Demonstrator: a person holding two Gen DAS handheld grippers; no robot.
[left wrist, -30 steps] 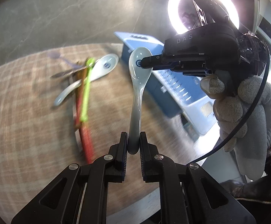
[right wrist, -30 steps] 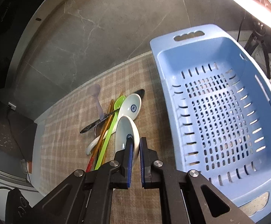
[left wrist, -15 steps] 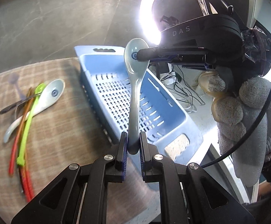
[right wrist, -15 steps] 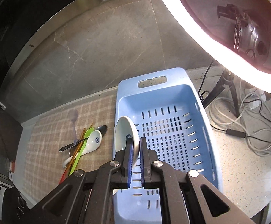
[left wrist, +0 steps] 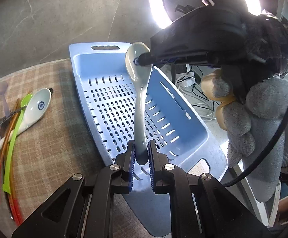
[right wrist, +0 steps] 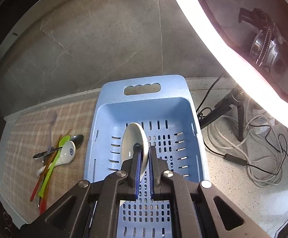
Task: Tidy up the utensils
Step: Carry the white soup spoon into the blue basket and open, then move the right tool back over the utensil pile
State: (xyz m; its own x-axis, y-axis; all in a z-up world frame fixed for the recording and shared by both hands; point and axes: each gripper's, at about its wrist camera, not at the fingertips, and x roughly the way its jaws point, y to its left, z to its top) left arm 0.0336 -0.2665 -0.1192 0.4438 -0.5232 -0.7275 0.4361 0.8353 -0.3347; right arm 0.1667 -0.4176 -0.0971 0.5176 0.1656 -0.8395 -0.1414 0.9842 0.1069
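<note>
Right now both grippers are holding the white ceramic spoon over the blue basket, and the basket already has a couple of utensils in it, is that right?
Not quite. The left gripper and right gripper do hold the white ceramic spoon over the blue basket, but the right wrist view shows nothing lying in the basket. The other utensils lie on the checked mat beside it.

A pale ceramic soup spoon held over a light blue slotted plastic basket

The left gripper [left wrist: 141,153] clamps its pads on the handle end of the pale ceramic soup spoon [left wrist: 141,107], which rises straight ahead of the fingers above the light blue slotted plastic basket [left wrist: 191,119]. Ahead and right of them, the black right gripper [left wrist: 142,61], carried by a grey-gloved hand [left wrist: 257,115], pinches the spoon's bowl. Left of the fingers, on a beige checked mat [left wrist: 51,148], lie a second white spoon with a blue emblem [left wrist: 33,109], a green plastic utensil [left wrist: 15,134], red sticks [left wrist: 15,210] and a metal spoon [left wrist: 1,120].
</note>
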